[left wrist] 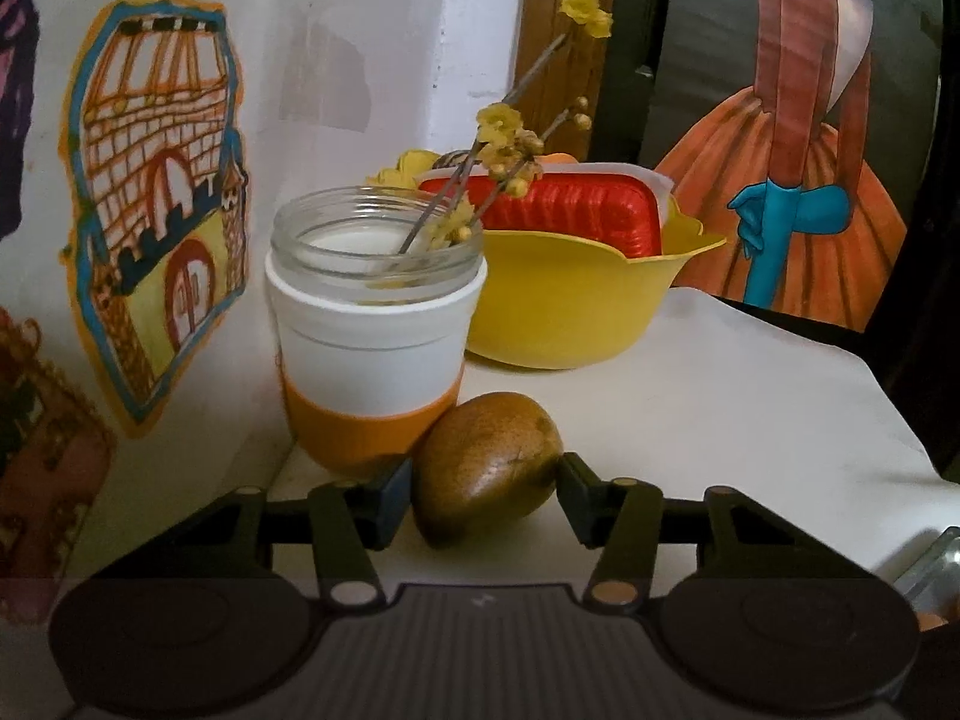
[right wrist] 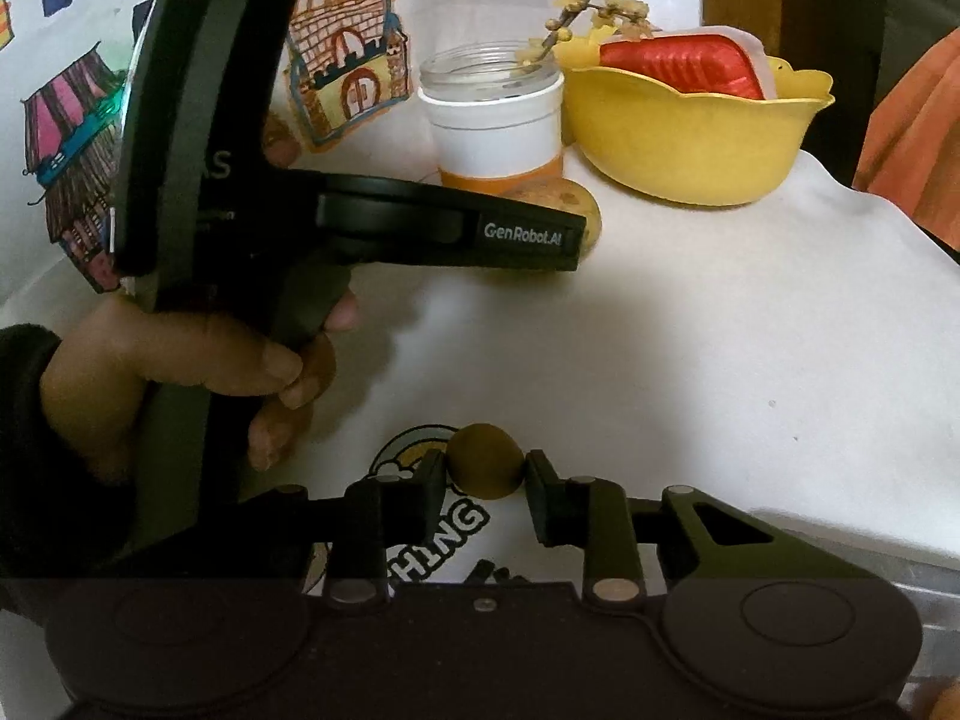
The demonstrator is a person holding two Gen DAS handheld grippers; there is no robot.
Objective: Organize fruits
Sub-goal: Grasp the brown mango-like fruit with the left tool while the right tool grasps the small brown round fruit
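2 fruits (left wrist: pixel 487 468) seemingly between tongs (left wrist: pixel 486 495)

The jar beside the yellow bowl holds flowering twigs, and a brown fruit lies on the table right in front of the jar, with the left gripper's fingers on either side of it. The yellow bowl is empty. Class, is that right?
Not quite. The yellow bowl is not empty: both wrist views show a red packet in it. The rest stands: twigs in the jar, the brown fruit between the left gripper fingers.

Matte black plastic tongs (right wrist: pixel 485 495) with round pivot screws, white "GenRobot.AI" lettering on the left one (left wrist: pixel 485 495); dark fuzzy sleeve (right wrist: pixel 24 396).
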